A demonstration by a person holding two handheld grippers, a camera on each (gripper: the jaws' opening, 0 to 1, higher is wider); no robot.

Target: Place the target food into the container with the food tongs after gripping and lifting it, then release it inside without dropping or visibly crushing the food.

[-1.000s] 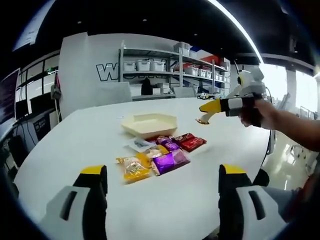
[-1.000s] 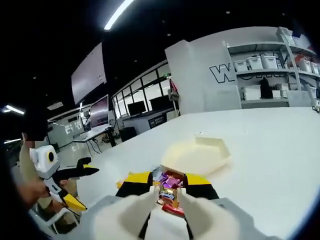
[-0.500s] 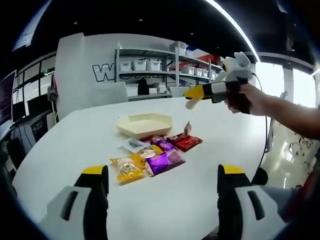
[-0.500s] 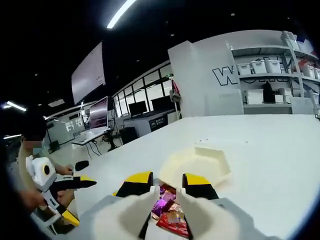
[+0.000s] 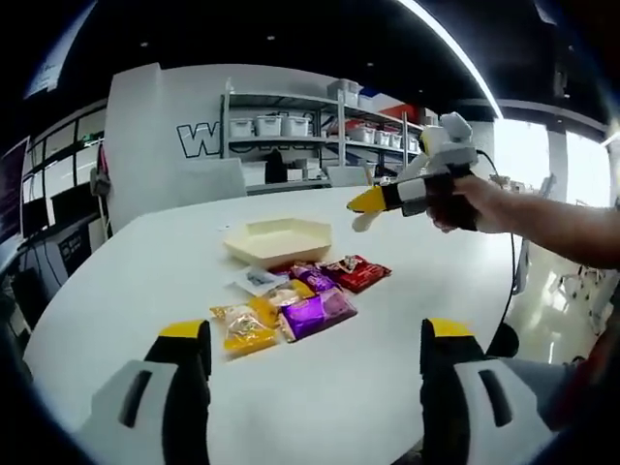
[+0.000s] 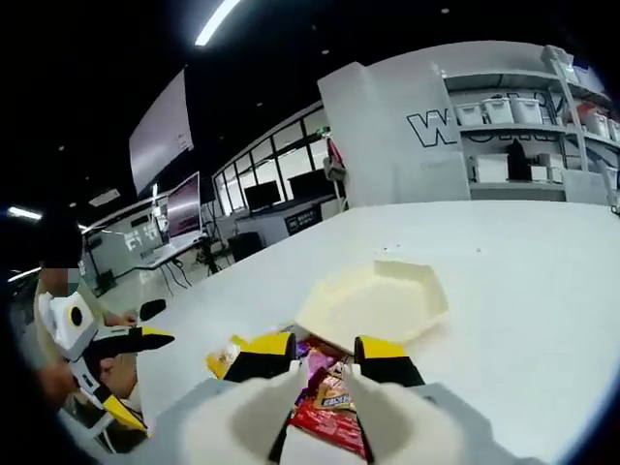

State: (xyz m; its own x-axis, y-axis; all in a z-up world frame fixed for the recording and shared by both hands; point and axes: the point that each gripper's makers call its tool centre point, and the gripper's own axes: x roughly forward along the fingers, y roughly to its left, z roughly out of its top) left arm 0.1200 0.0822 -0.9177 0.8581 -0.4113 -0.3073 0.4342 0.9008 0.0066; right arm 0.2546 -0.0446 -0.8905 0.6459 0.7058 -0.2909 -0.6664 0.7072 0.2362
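One cream tray (image 5: 280,239) sits mid-worktop (image 5: 126,281), with a cluster of snack packets just near of it: a yellow packet (image 5: 240,328) at left, a white one (image 5: 256,281), a purple one (image 5: 316,312), and a red one (image 5: 356,272) at right; a few more between them are too jumbled to count. The left claw (image 5: 315,347) is spread wide and empty, low and near. The right claw (image 6: 322,356) hangs over the packets beside the tray (image 6: 373,301), its tongs clenched on a small wrapped snack (image 6: 334,392). The worktop is white and round-edged; shelves (image 5: 320,131) of bins line the far wall. The right gripper view adds monitors (image 6: 189,205) and a seated person (image 6: 58,281).
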